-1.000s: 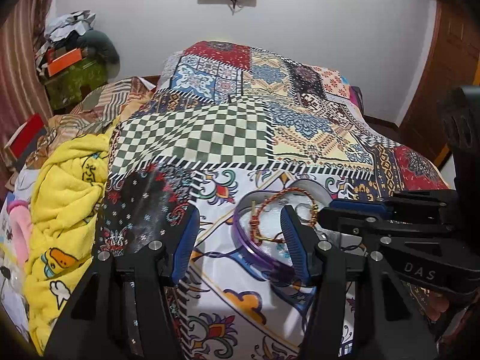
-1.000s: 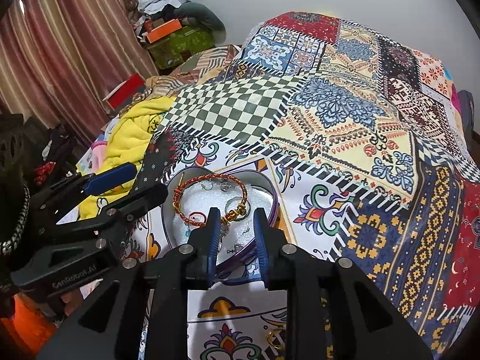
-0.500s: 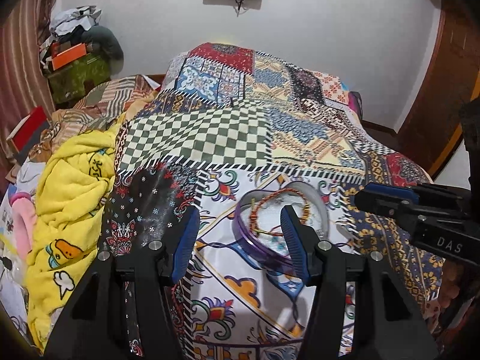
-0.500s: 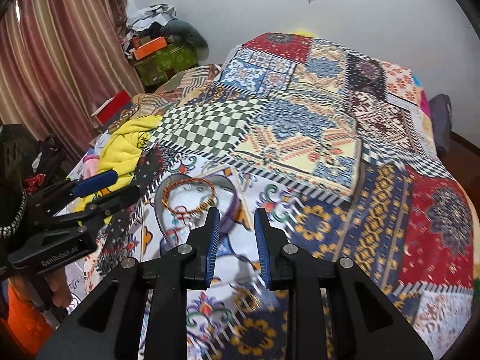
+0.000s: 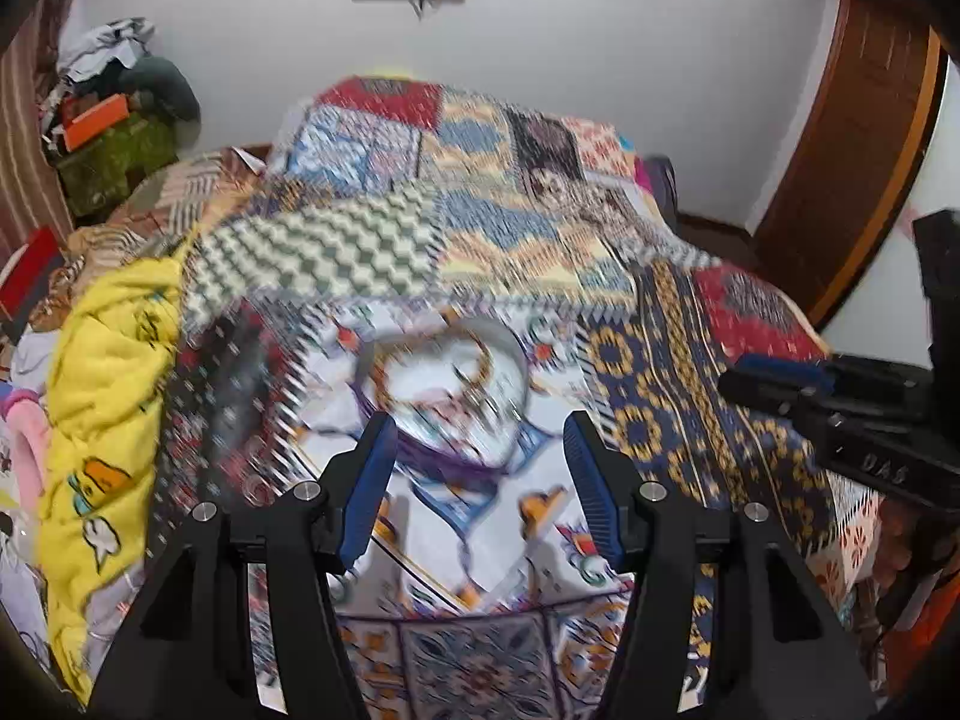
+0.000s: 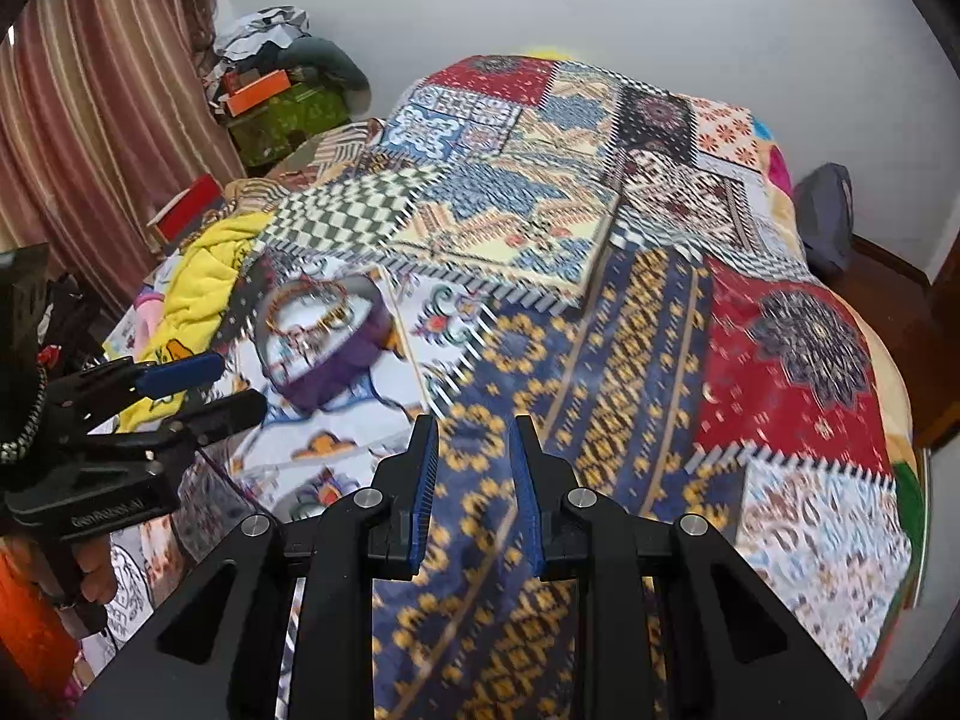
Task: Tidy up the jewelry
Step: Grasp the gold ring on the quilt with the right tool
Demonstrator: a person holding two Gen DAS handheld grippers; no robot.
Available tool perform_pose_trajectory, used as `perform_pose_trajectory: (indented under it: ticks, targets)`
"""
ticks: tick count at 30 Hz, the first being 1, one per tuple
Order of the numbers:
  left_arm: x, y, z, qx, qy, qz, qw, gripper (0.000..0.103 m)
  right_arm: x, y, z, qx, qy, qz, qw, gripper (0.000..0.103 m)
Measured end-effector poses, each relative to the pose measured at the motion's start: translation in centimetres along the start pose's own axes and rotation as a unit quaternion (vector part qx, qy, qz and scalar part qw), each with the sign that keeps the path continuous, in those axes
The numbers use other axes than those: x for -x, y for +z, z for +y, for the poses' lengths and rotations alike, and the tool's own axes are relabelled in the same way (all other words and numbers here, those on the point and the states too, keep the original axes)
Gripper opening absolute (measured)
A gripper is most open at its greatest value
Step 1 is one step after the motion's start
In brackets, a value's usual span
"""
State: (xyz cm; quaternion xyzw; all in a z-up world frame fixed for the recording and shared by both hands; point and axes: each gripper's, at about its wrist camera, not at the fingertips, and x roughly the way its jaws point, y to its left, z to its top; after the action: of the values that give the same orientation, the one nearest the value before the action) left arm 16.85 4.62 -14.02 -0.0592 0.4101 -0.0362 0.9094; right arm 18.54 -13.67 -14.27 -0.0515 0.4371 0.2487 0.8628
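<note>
A purple round jewelry box (image 5: 450, 456) (image 6: 336, 369) lies open on the patchwork bedspread. Inside it sit an orange beaded bracelet (image 6: 309, 306) (image 5: 432, 369) and small pieces on a white lining. My left gripper (image 5: 477, 480) is open and empty, held above the bed just in front of the box; it also shows in the right wrist view (image 6: 204, 387). My right gripper (image 6: 474, 468) is open a little and empty, off to the right of the box above the blue and gold patch; it also shows in the left wrist view (image 5: 774, 384). The left wrist view is blurred.
A yellow blanket (image 5: 108, 408) (image 6: 204, 264) is bunched on the bed's left side. Boxes and clothes (image 6: 276, 96) pile in the far left corner by striped curtains (image 6: 90, 138). A wooden door (image 5: 852, 138) stands at the right.
Both grippers have pulled back and up from the box. The right gripper has swung away to the right, off the box. The bracelet stays in the box.
</note>
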Motion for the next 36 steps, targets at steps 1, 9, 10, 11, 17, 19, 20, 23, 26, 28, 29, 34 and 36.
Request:
perform_pose_trajectory:
  ticks: [1, 9, 10, 11, 17, 19, 20, 23, 26, 28, 29, 34, 36]
  targets:
    - [-0.4, -0.3, -0.4, -0.003, -0.003, 0.008, 1.0000, 0.057, 0.1, -0.3, -0.2, -0.001, -0.001, 0.002, 1.000, 0.022]
    - [-3.4, -2.3, -3.7, -0.037, -0.023, 0.056, 0.9975, 0.057, 0.0, -2.1, -2.7, -0.027, -0.005, 0.015, 1.000, 0.022]
    - [-4.0, -2.6, -4.3, -0.044, -0.024, 0.065, 0.9966, 0.057, 0.0, -2.2, -3.0, -0.033, -0.004, 0.017, 0.999, 0.022]
    - [-4.5, -2.6, -4.6, -0.049, -0.024, 0.069, 0.9961, 0.057, -0.1, -2.3, -3.2, -0.035, -0.004, 0.018, 0.999, 0.022]
    - [-6.8, -3.4, -6.4, -0.085, -0.015, 0.083, 0.9928, 0.035, -0.8, -2.9, -3.6, -0.038, -0.002, 0.028, 0.999, 0.022]
    - [-7.5, -3.5, -6.3, -0.082, -0.018, 0.084, 0.9929, 0.032, -1.1, -2.9, -3.6, -0.039, 0.000, 0.031, 0.999, 0.022]
    - [-7.5, -3.5, -6.3, -0.082, -0.021, 0.080, 0.9932, 0.032, -1.2, -3.0, -3.6, -0.039, 0.002, 0.032, 0.999, 0.022]
    - [-7.9, -3.4, -6.3, -0.080, -0.038, 0.080, 0.9929, 0.030, -1.5, -3.0, -3.3, -0.036, 0.006, 0.034, 0.999, 0.022]
    - [-8.4, -3.1, -6.4, -0.082, -0.042, 0.081, 0.9925, 0.015, -1.8, -3.0, -2.8, -0.028, 0.009, 0.037, 0.999, 0.022]
    - [-8.7, -2.9, -6.3, -0.077, -0.046, 0.081, 0.9927, 0.009, -2.0, -3.0, -2.3, -0.019, 0.008, 0.041, 0.999, 0.022]
    - [-8.7, -2.8, -6.2, -0.074, -0.048, 0.082, 0.9928, 0.007, -2.1, -3.0, -2.1, -0.016, 0.009, 0.042, 0.999, 0.022]
    - [-8.9, -2.3, -4.9, -0.047, -0.058, 0.082, 0.9938, 0.000, -2.6, -2.9, -1.2, -0.006, 0.017, 0.047, 0.999, 0.022]
    - [-8.5, -2.3, -4.4, -0.038, -0.057, 0.079, 0.9945, 0.000, -2.8, -2.8, -0.7, -0.001, 0.022, 0.049, 0.999, 0.022]
